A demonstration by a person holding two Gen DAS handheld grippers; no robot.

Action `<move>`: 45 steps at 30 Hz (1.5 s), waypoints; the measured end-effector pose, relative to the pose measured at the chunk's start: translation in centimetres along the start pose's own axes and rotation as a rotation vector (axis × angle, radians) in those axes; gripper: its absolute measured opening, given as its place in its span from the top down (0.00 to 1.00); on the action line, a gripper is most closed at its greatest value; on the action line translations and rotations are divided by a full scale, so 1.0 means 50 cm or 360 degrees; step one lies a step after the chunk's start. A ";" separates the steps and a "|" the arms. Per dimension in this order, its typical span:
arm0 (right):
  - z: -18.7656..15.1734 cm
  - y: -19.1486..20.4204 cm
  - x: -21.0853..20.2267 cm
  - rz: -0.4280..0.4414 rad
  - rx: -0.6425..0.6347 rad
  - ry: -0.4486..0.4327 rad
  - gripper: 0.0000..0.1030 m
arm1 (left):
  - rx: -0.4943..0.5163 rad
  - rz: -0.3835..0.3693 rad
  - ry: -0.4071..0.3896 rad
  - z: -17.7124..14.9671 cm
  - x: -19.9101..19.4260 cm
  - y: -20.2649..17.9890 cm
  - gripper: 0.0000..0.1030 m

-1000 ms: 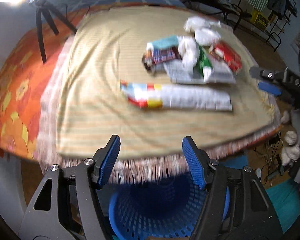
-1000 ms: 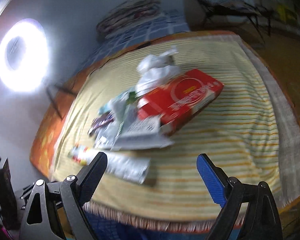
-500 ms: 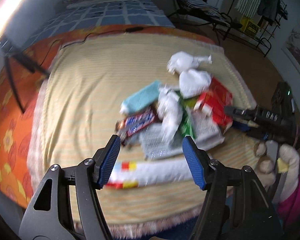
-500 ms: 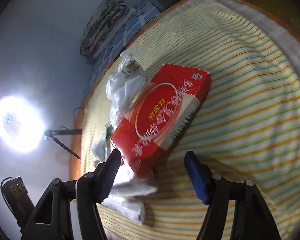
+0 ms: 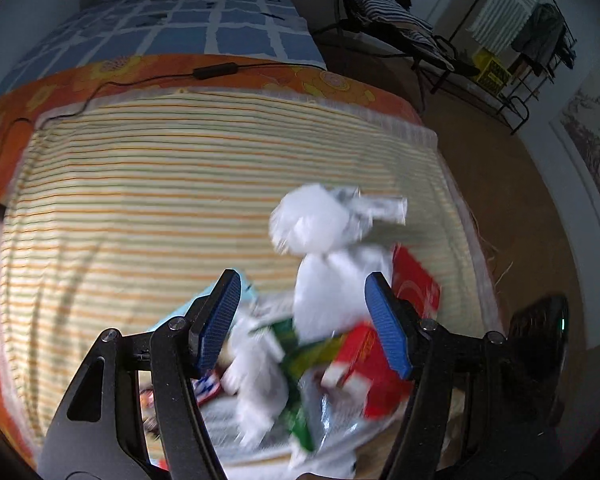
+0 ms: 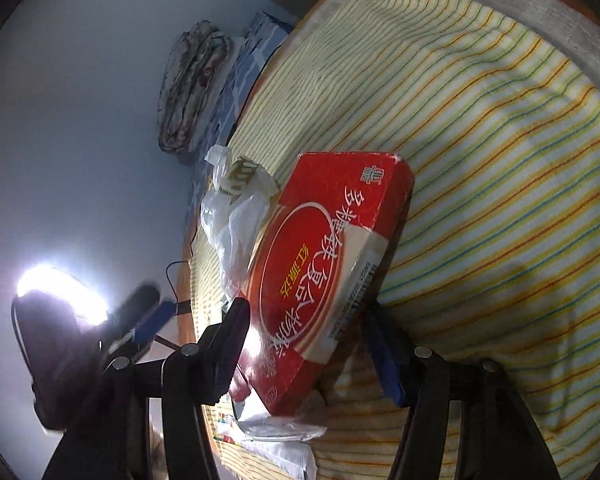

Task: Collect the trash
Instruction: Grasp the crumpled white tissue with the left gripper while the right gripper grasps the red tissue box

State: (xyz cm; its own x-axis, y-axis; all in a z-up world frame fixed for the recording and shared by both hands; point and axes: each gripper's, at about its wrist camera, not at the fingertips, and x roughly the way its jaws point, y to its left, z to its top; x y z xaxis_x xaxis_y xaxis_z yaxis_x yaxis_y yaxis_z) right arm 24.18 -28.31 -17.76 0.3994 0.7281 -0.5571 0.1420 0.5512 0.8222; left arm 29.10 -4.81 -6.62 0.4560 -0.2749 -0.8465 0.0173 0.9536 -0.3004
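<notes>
A pile of trash lies on the striped cloth (image 5: pixel 140 200): crumpled white plastic bags (image 5: pixel 320 228), a green wrapper (image 5: pixel 296 344), a silver wrapper (image 5: pixel 332 412) and a flat red box (image 6: pixel 320 268). My left gripper (image 5: pixel 304 324) is open, hovering over the pile with the white bag and green wrapper between its fingers. My right gripper (image 6: pixel 312 344) is open around the near end of the red box, one finger on each side; I cannot tell if they touch it. The left gripper also shows in the right wrist view (image 6: pixel 140 320).
The cloth covers an orange flowered table (image 5: pixel 260 76) with a black cable (image 5: pixel 216 70) at its far edge. A bed with a blue checked cover (image 5: pixel 180 28) is behind, a rack (image 5: pixel 512 40) at far right. A ring light (image 6: pixel 60 292) glares at left.
Both grippers have moved forward from the table's near edge onto the pile. The left is now over the bags and wrappers; the right has closed in around the red box's end.
</notes>
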 end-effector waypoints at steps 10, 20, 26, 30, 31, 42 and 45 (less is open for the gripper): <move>0.003 -0.003 -0.005 0.0003 0.0044 -0.0021 0.51 | -0.0077 0.0017 0.0184 0.035 0.139 -0.004 0.25; 0.008 0.008 -0.018 0.0011 0.0028 -0.0048 0.63 | -0.0135 -0.0089 0.0191 0.028 0.155 -0.002 0.70; 0.004 0.052 -0.039 -0.0049 -0.0120 -0.0094 0.74 | -0.0115 -0.0126 0.0167 0.017 0.132 -0.013 0.83; 0.001 0.084 -0.053 -0.0118 -0.0225 -0.0125 0.77 | -0.0076 -0.0107 0.0127 0.017 0.106 -0.022 0.84; -0.002 0.091 -0.059 -0.0136 -0.0246 -0.0133 0.77 | -0.0070 -0.0097 0.0111 0.016 0.097 -0.022 0.85; -0.037 0.153 -0.144 -0.0266 -0.0469 -0.0233 0.84 | -0.0069 -0.0096 -0.0054 -0.003 -0.051 0.004 0.85; -0.054 0.179 -0.161 -0.0303 -0.0568 -0.0249 0.85 | -0.0039 -0.0065 -0.0087 -0.017 -0.087 0.004 0.85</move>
State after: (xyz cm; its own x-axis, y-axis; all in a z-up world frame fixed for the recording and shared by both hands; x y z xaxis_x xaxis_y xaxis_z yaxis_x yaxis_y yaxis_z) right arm 19.80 -28.15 -6.24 0.5328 0.5444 -0.6478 -0.0845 0.7960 0.5994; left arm 26.36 -3.55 -3.36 0.5032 -0.3059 -0.8082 0.0156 0.9383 -0.3455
